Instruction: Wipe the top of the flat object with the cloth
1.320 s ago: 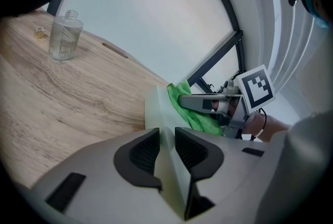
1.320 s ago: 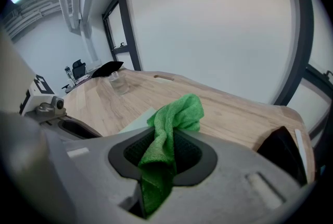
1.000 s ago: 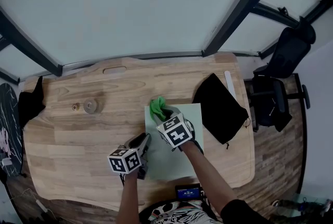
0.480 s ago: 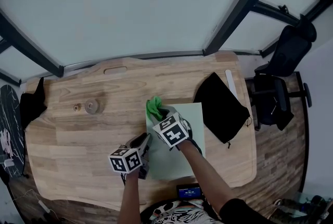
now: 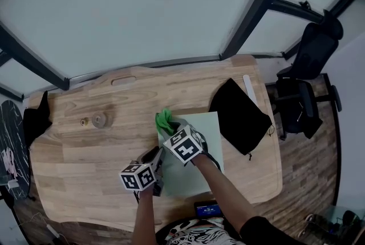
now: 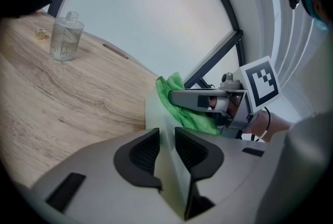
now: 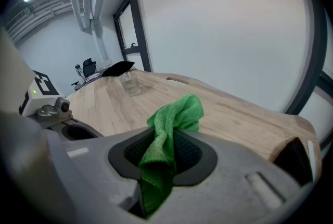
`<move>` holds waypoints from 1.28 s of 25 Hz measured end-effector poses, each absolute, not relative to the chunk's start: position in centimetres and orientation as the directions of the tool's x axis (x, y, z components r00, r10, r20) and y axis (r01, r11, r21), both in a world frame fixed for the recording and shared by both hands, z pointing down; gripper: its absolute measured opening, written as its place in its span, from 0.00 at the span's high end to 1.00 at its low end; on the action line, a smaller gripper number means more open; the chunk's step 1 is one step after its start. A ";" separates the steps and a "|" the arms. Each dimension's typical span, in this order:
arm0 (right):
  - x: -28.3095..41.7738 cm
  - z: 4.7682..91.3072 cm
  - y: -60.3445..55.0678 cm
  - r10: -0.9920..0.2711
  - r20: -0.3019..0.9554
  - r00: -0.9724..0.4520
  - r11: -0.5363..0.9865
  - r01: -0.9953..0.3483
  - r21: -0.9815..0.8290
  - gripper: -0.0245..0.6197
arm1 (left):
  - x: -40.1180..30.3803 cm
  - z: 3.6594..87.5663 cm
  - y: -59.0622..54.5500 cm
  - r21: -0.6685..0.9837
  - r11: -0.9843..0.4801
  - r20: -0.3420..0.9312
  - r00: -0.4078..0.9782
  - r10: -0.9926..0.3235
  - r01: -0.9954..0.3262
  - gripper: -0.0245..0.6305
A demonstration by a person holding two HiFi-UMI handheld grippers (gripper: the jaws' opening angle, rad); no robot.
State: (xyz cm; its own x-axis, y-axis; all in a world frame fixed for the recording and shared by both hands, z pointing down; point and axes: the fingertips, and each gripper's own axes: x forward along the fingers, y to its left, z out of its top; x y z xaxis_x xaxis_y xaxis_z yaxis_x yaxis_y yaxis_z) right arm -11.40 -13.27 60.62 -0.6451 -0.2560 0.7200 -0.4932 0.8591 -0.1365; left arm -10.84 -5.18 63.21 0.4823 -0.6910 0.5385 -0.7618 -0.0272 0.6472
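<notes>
The flat object is a pale green sheet (image 5: 199,161) lying on the wooden table (image 5: 85,152). My left gripper (image 5: 155,157) is shut on the sheet's left edge, and the thin sheet (image 6: 155,113) runs straight between its jaws (image 6: 166,147). A bunched green cloth (image 5: 164,120) is clamped in my shut right gripper (image 5: 171,127) at the sheet's far left corner. In the right gripper view the cloth (image 7: 171,116) sticks out past the jaws (image 7: 164,149). The left gripper view shows the cloth (image 6: 184,113) pressed down beside the sheet.
A small glass bottle (image 5: 99,118) and its cap (image 5: 84,121) stand at the table's left. A black bag (image 5: 239,115) and a white strip (image 5: 250,90) lie on the right. A dark device (image 5: 206,209) sits at the near edge. An office chair (image 5: 308,84) stands beyond the table.
The right gripper and the green cloth have shifted slightly left along the sheet's far edge. The left gripper has kept its hold and place.
</notes>
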 end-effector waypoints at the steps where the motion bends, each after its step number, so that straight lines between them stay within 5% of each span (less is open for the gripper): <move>1: -11.4 60.6 -13.2 -0.255 0.719 -0.646 0.860 -0.491 -0.136 0.82 | -10.8 63.2 -5.2 0.648 -0.028 0.538 0.483 -0.691 -0.761 0.82; 32: -10.2 60.9 -9.7 -0.203 0.715 -0.669 0.867 -0.462 -0.185 0.82 | -10.9 63.4 -5.2 0.656 -0.027 0.522 0.479 -0.706 -0.754 0.82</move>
State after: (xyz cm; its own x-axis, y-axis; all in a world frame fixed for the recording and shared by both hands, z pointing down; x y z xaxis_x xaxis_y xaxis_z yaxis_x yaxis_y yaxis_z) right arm -10.24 -9.67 60.89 -0.6685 -0.2034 0.7153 -0.4623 0.8671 -0.1854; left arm -10.90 -5.18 63.43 0.4794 -0.7058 0.5216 -0.7539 -0.0270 0.6564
